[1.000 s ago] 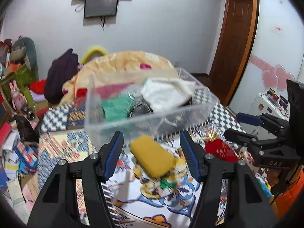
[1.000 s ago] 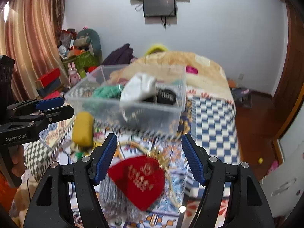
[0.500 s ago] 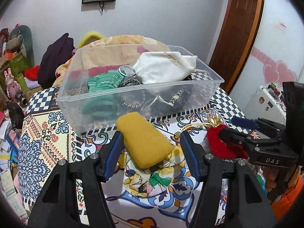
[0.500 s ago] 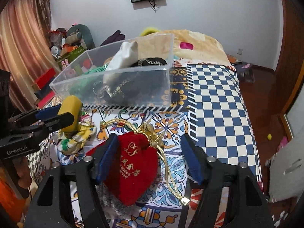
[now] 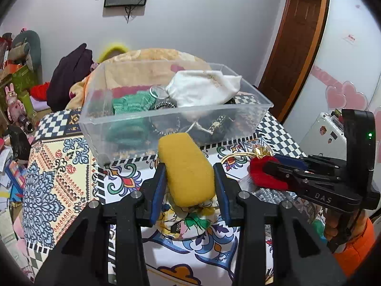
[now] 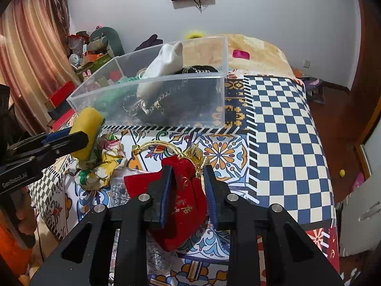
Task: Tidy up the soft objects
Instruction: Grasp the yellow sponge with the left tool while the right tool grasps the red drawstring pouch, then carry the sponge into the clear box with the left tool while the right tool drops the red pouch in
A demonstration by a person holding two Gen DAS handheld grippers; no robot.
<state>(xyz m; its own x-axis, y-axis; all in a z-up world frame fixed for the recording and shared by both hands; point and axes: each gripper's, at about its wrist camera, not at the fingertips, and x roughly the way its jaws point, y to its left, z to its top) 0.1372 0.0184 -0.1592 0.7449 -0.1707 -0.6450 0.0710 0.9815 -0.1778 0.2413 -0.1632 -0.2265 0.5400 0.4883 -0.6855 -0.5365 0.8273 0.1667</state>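
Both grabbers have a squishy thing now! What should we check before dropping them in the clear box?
1. Left gripper squeezes the yellow pouch: ok.
2. Right gripper squeezes the red pouch: ok.
3. Box open on top: ok.
4. Room left in the box: ok, bare patch near its left end.
5. Gold cord free of snags: cannot tell.
6. Floral cloth coming up with the yellow pouch: cannot tell.

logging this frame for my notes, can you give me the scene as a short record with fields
left gripper: shut on the mustard yellow felt pouch
right gripper: shut on the red velvet drawstring pouch
container: clear plastic bin behind both pouches
bin contents: white cloth bag, green knit item, chains
beneath yellow pouch: floral fabric scrunchie
surface: patterned tablecloth
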